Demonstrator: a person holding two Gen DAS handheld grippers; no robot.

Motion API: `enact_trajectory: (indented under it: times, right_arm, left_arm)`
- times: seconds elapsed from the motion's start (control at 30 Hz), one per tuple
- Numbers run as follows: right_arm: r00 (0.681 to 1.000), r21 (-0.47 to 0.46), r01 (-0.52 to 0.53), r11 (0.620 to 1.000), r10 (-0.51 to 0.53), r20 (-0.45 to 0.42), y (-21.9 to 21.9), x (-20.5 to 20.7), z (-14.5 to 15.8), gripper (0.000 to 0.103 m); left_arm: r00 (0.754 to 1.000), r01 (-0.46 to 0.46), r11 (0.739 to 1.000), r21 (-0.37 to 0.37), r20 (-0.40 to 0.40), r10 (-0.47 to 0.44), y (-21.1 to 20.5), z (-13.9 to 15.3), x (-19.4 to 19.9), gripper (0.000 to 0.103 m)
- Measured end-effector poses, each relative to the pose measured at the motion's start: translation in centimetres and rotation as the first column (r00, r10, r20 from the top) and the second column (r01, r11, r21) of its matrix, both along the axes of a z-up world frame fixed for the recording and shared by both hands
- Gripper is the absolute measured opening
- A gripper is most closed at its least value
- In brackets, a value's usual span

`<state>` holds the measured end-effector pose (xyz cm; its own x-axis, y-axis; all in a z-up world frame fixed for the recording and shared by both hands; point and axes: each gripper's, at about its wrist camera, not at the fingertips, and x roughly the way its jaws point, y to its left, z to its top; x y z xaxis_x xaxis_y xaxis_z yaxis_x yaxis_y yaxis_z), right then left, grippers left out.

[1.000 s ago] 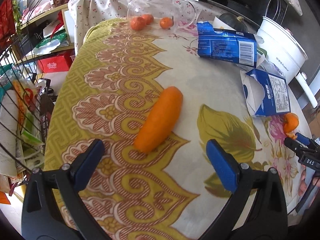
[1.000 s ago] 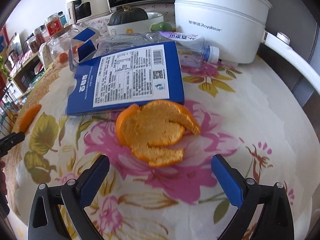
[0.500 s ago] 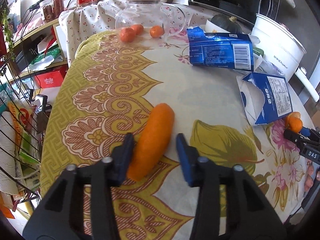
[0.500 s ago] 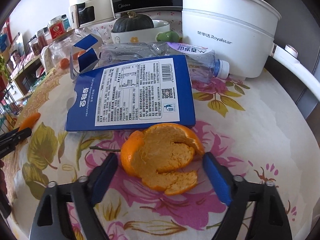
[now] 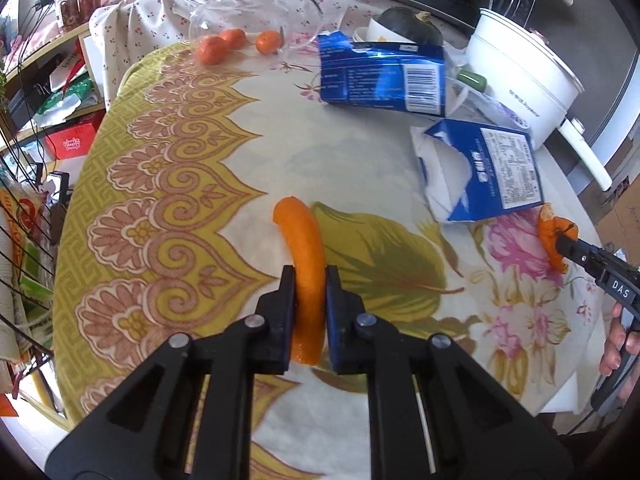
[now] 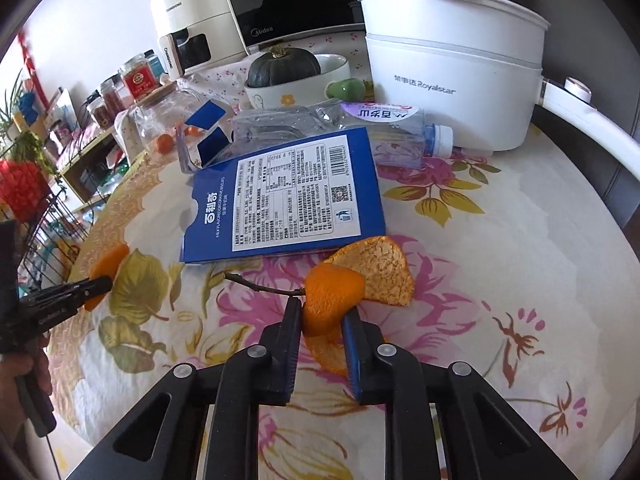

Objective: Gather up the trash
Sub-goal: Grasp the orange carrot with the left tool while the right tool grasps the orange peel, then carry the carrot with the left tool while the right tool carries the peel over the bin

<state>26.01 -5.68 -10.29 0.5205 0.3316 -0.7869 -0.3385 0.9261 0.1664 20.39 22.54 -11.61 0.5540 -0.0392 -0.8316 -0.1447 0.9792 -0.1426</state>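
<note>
My left gripper (image 5: 310,304) is shut on a long curved strip of orange peel (image 5: 305,252), held just above the patterned tablecloth (image 5: 168,184). My right gripper (image 6: 320,328) is shut on a crumpled orange peel (image 6: 336,296) with a dry stem, near the table's right side; part of that peel (image 6: 380,272) fans out beyond the fingers. Each gripper shows in the other's view: the right one (image 5: 568,246) with its peel, the left one (image 6: 96,284) with its strip. A flattened blue carton (image 6: 288,196), a second blue carton (image 5: 384,80) and a crushed clear bottle (image 6: 360,128) lie on the table.
A white electric pot (image 6: 448,68) stands at the back right, with a bowl holding a dark squash (image 6: 284,68) beside it. A glass jar (image 5: 244,8) and small oranges (image 5: 212,46) sit at the far edge. A wire rack (image 5: 20,240) stands left of the table.
Both grippers have closed from wide open: the left onto the long peel strip, the right onto the crumpled peel. Both peels now sit slightly raised between the fingers.
</note>
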Motion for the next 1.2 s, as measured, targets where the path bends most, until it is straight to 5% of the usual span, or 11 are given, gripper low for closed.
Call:
enact_trajectory:
  times: [0.57, 1.2]
  right_arm:
    - [0.997, -0.037, -0.019, 0.999, 0.021, 0.074, -5.2, -5.5, 5.3, 0.009]
    - [0.990, -0.085, 0.117, 0.989, -0.110, 0.085, -15.2, -9.3, 7.7, 0.009]
  left_arm:
    - [0.991, 0.137, 0.988, -0.069, 0.009, -0.137, -9.4, 3.2, -2.1, 0.015]
    - [0.948, 0.317, 0.939, -0.135, 0.035, -0.315, -21.9, 4.0, -2.3, 0.015]
